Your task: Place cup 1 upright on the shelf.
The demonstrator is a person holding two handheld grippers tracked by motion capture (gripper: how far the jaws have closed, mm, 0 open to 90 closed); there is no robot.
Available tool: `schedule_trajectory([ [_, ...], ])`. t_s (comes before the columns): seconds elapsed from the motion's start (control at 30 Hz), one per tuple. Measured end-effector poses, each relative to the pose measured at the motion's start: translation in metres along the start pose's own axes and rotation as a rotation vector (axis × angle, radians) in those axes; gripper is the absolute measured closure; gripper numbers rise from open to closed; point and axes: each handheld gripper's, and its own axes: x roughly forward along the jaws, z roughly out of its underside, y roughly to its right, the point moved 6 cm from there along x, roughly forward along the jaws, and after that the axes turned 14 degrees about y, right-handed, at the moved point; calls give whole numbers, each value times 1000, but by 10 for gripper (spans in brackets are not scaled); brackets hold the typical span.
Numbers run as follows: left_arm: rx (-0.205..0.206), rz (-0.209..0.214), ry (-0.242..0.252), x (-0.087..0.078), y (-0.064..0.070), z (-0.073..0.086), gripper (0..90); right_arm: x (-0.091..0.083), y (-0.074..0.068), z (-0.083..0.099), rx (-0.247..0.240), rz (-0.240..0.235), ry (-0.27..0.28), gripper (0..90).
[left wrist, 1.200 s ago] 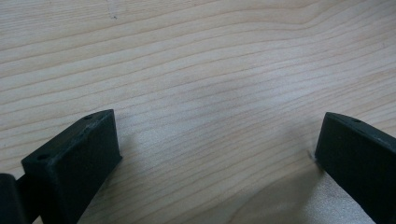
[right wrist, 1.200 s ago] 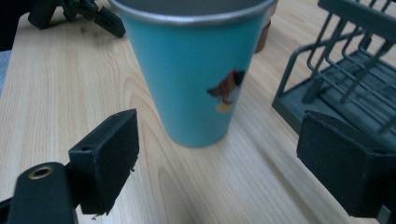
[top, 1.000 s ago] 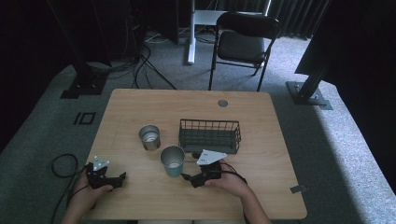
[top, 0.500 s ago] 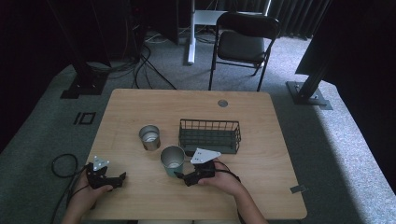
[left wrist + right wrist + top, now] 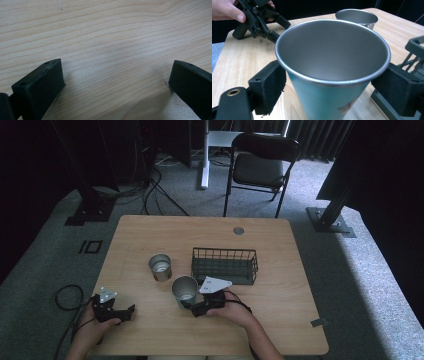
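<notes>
A teal metal cup [image 5: 185,290] [image 5: 332,75] stands upright on the wooden table [image 5: 280,270], empty inside. My right gripper [image 5: 188,304] [image 5: 328,80] has its jaws pressed to both sides of the cup's wall, below the rim. A second, plain steel cup [image 5: 160,266] [image 5: 357,16] stands just behind and to the left of it. My left gripper [image 5: 129,311] [image 5: 116,72] rests low over bare wood near the table's front left, jaws wide apart with nothing between them. The left gripper [image 5: 280,30] also appears in the right gripper view, beyond the cup.
A dark wire basket [image 5: 225,265] [image 5: 414,47] sits right behind my right hand, close to the teal cup. A round grommet [image 5: 238,230] marks the table's far side. A folding chair [image 5: 260,167] stands beyond the table.
My right gripper has slid left toward the teal cup and now has its jaws around it. The left gripper has stayed in place.
</notes>
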Motion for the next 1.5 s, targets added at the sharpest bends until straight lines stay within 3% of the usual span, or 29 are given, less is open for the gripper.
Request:
schedule_trajectory([
  [0.27,0,0,0,0,0,0,4,8,1,-1,-5,11,23,121],
  [0.57,0,0,0,0,0,0,4,15,0,0,31,-2,56,115],
  [0.9,0,0,0,0,0,0,4,19,-3,-3,33,7,44,131],
  [1.5,-1,0,1,0,0,0,4,10,-2,-30,72,18,74,132],
])
